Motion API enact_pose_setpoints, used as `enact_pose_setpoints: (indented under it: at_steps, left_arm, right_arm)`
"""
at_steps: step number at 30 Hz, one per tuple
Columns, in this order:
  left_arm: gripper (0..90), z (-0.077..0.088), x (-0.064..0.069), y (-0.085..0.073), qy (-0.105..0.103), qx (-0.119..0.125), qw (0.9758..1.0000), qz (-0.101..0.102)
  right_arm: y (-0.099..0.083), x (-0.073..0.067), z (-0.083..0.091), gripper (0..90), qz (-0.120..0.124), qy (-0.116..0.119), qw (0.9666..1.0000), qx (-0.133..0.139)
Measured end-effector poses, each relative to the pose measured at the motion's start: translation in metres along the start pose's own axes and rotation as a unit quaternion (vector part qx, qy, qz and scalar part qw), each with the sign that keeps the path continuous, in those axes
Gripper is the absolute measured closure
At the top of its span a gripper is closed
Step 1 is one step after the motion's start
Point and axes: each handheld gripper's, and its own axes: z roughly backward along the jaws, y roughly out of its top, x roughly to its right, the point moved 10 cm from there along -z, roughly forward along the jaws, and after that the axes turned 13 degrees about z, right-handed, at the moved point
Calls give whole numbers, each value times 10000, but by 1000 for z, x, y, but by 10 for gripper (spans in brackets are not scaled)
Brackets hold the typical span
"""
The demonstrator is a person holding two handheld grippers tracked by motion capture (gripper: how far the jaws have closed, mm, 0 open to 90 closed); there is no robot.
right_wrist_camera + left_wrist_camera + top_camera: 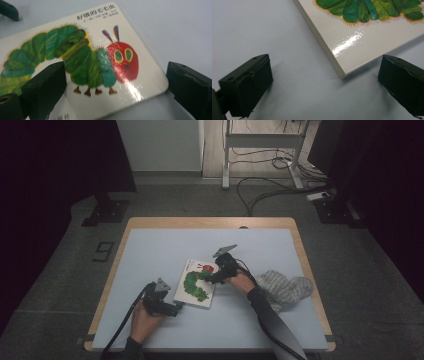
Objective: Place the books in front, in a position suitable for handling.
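Observation:
A board book (195, 284) with a green caterpillar and a red head on its white cover lies flat in the middle of the pale blue mat (165, 245). My left gripper (176, 308) rests low at the book's near left corner. In the left gripper view it (325, 86) stands open, and that book corner (352, 52) points into the gap without touching either jaw. My right gripper (214, 279) hovers at the book's right edge. In the right gripper view it (117, 91) is open over the cover (100, 62), one jaw above the caterpillar and the other past the rounded corner.
A grey striped cloth (286, 289) lies bunched on the mat to the right of my right forearm. The wooden table rim (210, 222) frames the mat. Cables and a desk frame (260, 150) stand on the floor beyond.

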Motion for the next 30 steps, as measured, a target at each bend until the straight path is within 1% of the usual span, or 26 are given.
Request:
enact_pose_setpoints:
  at_steps: [3, 4, 6, 7, 8, 9, 10, 12, 13, 15, 16, 18, 22, 24, 25, 28, 30]
  left_arm:
    - [0, 0, 0, 0, 27, 9, 10000, 32]
    - [0, 0, 0, 0, 33, 14, 10000, 40]
    - [0, 1, 0, -1, 50, 25, 10000, 40]
    - [2, 1, 0, -1, 58, 31, 10000, 55]
    - [6, 1, 0, -1, 70, 43, 9999, 69]
    - [6, 2, 0, -2, 69, 38, 9999, 85]
    - [12, 3, 0, -2, 76, 32, 9999, 98]
    - [17, 5, 0, -4, 104, -15, 9999, 113]
    - [17, 6, 0, -5, 108, -28, 9999, 118]
    - [16, 7, 1, -7, 125, -37, 9998, 114]
    - [16, 7, 2, -8, 123, -37, 9999, 106]
    - [16, 8, 2, -8, 118, -52, 9999, 94]
    - [15, 8, 3, -9, 113, -57, 9999, 90]
    - [11, 8, 3, -8, 114, -52, 9999, 91]
    - [10, 7, 2, -8, 121, -41, 9999, 100]
    - [9, 6, 0, -6, 170, 9, 9997, 157]
    - [10, 5, -3, -4, 222, 51, 9995, 210]
  right_arm:
    - [-6, -3, 6, 39, -34, 3, 10000, -29]
    - [-10, -5, 12, 53, -72, 10, 10000, -10]
    - [-11, -7, 13, 62, -65, 34, 10000, 0]
    - [-14, -15, 18, 84, 5, 165, 9999, 5]
    - [-15, -19, 19, 102, 46, 209, 9998, 4]
    - [-15, -19, 19, 102, 46, 209, 9998, 4]
    - [-15, -22, 21, 109, 50, 212, 9998, 3]
    - [-14, -26, 22, 99, 154, 199, 9997, -19]
    - [-14, -26, 22, 82, 172, 148, 9997, -51]
    - [-12, -21, 21, 40, 242, 13, 9997, -87]
    - [-11, -16, 20, 19, 221, -58, 9997, -90]
    - [-9, -9, 17, 7, 205, -103, 9997, -84]
    - [-5, -1, 6, 0, 157, -14, 9999, -59]
    - [-2, 2, -1, 0, 65, 105, 9999, 26]
    - [0, 4, -2, 0, 92, 109, 9999, 60]
    - [3, 3, -3, 64, 116, 201, 9997, 82]
    - [3, 1, -2, 67, 131, 223, 9997, 46]
